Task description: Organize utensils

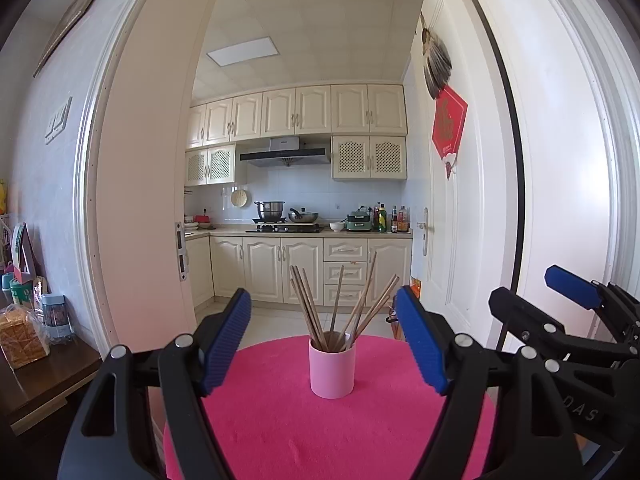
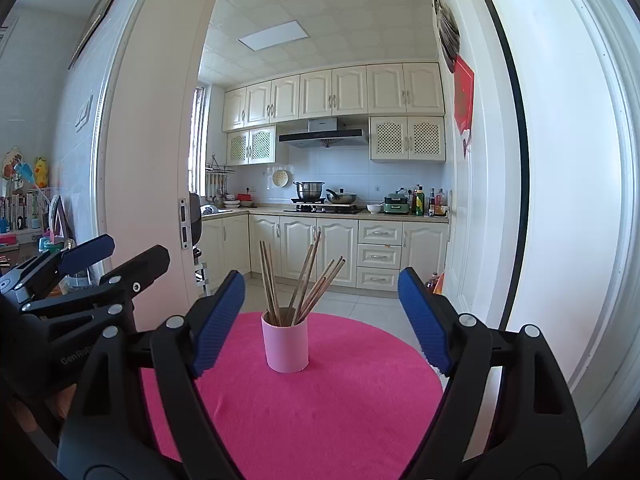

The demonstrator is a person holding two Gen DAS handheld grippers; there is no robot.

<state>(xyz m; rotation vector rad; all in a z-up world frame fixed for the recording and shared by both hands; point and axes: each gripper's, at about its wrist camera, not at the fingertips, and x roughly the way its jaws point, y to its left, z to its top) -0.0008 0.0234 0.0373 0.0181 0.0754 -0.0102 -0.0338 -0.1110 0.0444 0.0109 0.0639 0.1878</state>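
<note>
A pink cup (image 1: 332, 368) stands upright on a round pink table (image 1: 280, 432) and holds several wooden chopsticks (image 1: 344, 312) that fan out of its top. My left gripper (image 1: 326, 340) is open and empty, its blue pads (image 1: 224, 340) on either side of the cup but nearer the camera. In the right wrist view the same cup (image 2: 285, 344) with chopsticks (image 2: 300, 284) stands on the table (image 2: 320, 408). My right gripper (image 2: 320, 320) is open and empty, short of the cup. Each gripper shows at the edge of the other's view: the right one (image 1: 560, 300), the left one (image 2: 96, 256).
A dark wooden side table (image 1: 44, 376) with bread and jars stands to the left. Behind the round table an open doorway leads to a kitchen with cream cabinets (image 1: 304, 268). A white door (image 1: 452, 200) with a red decoration stands at the right.
</note>
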